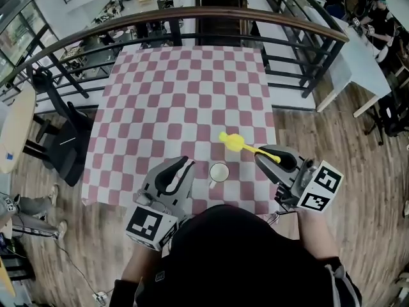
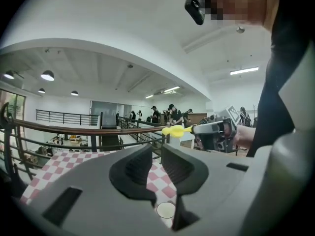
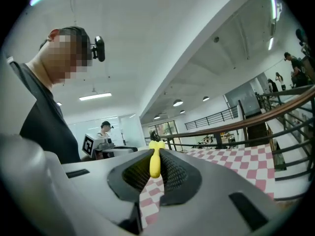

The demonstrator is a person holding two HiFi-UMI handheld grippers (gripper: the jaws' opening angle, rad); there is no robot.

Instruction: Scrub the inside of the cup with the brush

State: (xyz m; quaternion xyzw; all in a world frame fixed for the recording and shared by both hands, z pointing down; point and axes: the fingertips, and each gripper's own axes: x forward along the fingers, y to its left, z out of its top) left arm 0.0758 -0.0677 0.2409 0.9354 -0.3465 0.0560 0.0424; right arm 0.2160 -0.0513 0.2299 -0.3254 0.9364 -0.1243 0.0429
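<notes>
A small white cup [image 1: 218, 172] stands upright near the front edge of the pink-and-white checked table [image 1: 185, 94]. It also shows low between the jaws in the left gripper view, cup [image 2: 166, 210]. My right gripper [image 1: 261, 155] is shut on the handle of a yellow brush [image 1: 234, 142], whose head hangs in the air above the table, just behind and right of the cup. In the right gripper view the brush [image 3: 155, 162] sticks out between the jaws of the right gripper [image 3: 156, 156]. My left gripper [image 1: 185, 164] hovers left of the cup, open and empty; left gripper [image 2: 157, 154].
A dark curved railing [image 1: 192, 18] runs behind the table. A black chair [image 1: 61, 139] stands off the table's left side. Wooden floor lies to the right. The right gripper [image 2: 216, 134] with the brush [image 2: 173, 130] shows in the left gripper view.
</notes>
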